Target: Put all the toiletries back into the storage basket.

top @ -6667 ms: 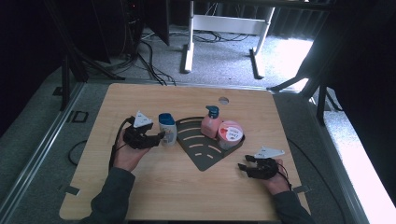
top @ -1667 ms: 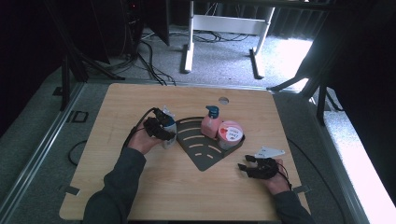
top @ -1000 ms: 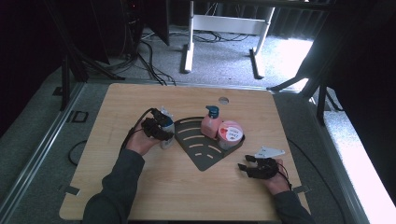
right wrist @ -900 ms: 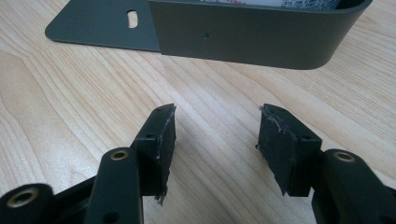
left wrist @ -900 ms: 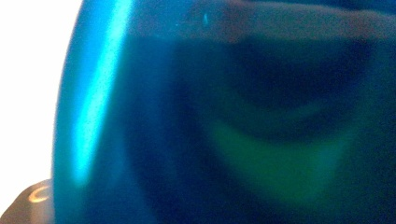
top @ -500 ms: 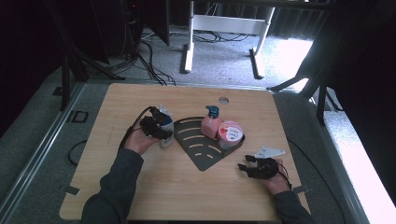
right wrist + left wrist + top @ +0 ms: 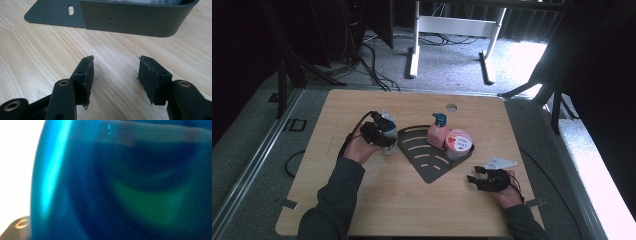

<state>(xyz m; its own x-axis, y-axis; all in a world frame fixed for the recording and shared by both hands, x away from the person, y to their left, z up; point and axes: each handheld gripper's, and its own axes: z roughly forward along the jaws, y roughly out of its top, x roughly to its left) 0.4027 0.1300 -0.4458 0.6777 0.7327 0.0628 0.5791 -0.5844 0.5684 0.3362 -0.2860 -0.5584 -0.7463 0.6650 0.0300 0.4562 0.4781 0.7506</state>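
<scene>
While the left gripper (image 7: 382,134) pinches the blue bottle (image 7: 388,131) just left of the dark rack (image 7: 427,159), the job looks mid-way: loading bottles into that rack. The bottle looks clear of the wood or barely on it, right by the rack's left edge, not inside yet. Jaws are clamped round its body, w/ the hand wrapped behind. In the left gripper view the bottle (image 7: 120,185) sits so close it's just blue-green blur, w/ a bright streak down one side.

Next move, I'd guess: carry it over the rack's rim and set it down on the slotted floor, left of the pink pump bottle (image 7: 438,136). Needs a bit of lift to clear the edge and care not to knock the pump bottle or the pink-lidded tub (image 7: 459,143) beside it.

Right gripper (image 7: 479,181) rests on the table (image 7: 362,200), below-right of the rack, jaws spread w/ nothing between; in the right gripper view they frame bare wood, rack wall (image 7: 130,20) ahead.

Bottle itself: small, upright-ish, translucent blue w/ a pale top; label can't be read.
</scene>
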